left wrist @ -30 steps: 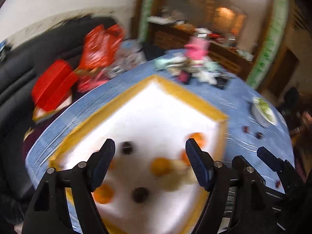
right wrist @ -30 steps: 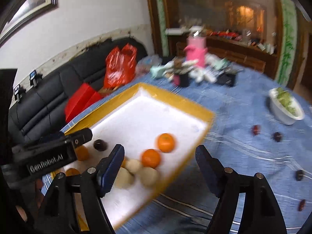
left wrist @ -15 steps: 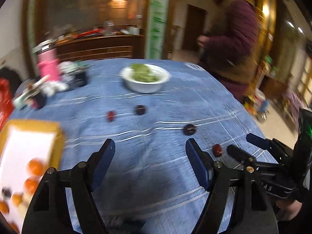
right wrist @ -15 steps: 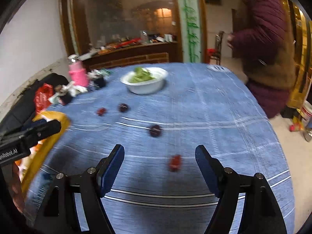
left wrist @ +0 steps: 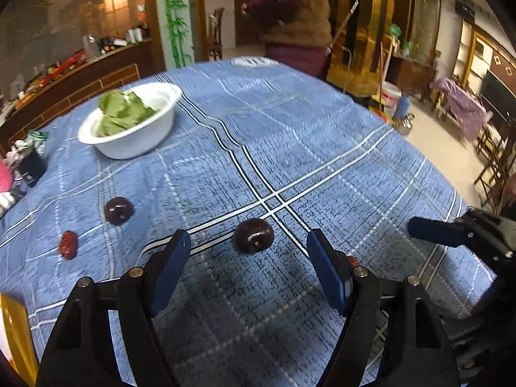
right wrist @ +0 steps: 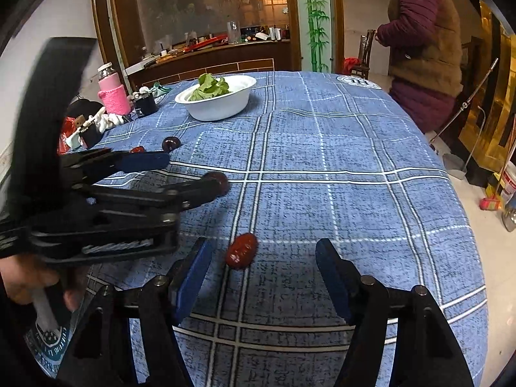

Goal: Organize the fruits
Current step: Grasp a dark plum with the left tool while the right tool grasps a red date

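My left gripper (left wrist: pixel 248 242) is open and empty, low over the blue checked tablecloth (left wrist: pixel 306 167). A dark round plum (left wrist: pixel 253 235) lies between its fingertips. A second dark plum (left wrist: pixel 118 210) and a red date (left wrist: pixel 68 244) lie further left. My right gripper (right wrist: pixel 262 250) is open and empty, with a red date (right wrist: pixel 241 250) on the cloth between its fingertips. In the right wrist view the left gripper (right wrist: pixel 180 174) reaches in from the left, partly hiding the near plum (right wrist: pixel 221 180). Another plum (right wrist: pixel 170 143) lies beyond it.
A white bowl of green leaves (left wrist: pixel 129 122) stands at the back of the table. A pink bottle (right wrist: pixel 113 92) and small clutter (right wrist: pixel 93 125) sit at the far left. The yellow tray edge (left wrist: pixel 16 335) shows at lower left. A person (right wrist: pixel 425 42) stands beyond the table.
Both grippers have swung from the yellow tray to the loose fruit on the cloth and dropped low. The left now frames a plum, the right a date.
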{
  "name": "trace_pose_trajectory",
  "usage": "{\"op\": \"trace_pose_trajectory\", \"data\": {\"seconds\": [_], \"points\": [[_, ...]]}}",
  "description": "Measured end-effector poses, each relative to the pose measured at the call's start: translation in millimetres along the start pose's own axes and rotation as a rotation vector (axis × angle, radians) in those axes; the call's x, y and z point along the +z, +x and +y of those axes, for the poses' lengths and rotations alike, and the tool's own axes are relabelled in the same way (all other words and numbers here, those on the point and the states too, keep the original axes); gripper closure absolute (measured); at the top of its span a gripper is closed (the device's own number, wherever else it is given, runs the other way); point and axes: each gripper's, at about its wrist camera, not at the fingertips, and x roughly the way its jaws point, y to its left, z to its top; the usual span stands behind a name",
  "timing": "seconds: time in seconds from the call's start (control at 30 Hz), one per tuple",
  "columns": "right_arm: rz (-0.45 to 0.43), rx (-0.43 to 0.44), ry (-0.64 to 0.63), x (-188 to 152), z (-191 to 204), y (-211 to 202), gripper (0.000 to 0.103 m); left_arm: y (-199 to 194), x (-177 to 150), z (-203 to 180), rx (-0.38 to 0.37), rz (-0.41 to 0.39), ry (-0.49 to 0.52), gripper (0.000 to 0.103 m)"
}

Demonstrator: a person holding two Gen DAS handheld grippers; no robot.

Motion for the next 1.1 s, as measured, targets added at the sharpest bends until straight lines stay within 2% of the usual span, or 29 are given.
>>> {"op": "trace_pose_trajectory", "data": {"seconds": [0.03,0.1,0.17,0.3,0.4,0.63,0.73,0.87,1.1], "points": [[-0.001,0.002,0.004,-1,-2,-3,0.035,4,1,0,-0.001,0.006,0.003,0.030],[0.000,0.005,0.007,-3,-5,-6,0.035,11,3,0,0.012,0.022,0.005,0.040],[-0.004,0.003,0.003,-4,-5,-9,0.035,19,4,-2,0.011,0.057,0.017,0.045],[-0.013,0.010,0.004,-4,-5,-12,0.035,25,2,0,0.004,0.072,0.003,0.052],[-0.009,0.011,0.000,-6,-5,-11,0.035,24,4,1,-0.001,0.070,-0.004,0.071],[-0.003,0.015,-0.010,0,-2,-5,0.036,22,1,-1,-0.012,0.064,-0.002,0.079],[0.025,0.033,-0.033,1,3,4,0.046,22,2,3,-0.022,0.060,-0.009,0.079],[0.045,0.018,-0.049,-1,5,11,0.048,21,1,6,-0.030,0.058,-0.018,0.080],[0.079,0.040,-0.072,0,12,25,0.059,18,0,12,-0.031,0.048,-0.045,0.080]]}}
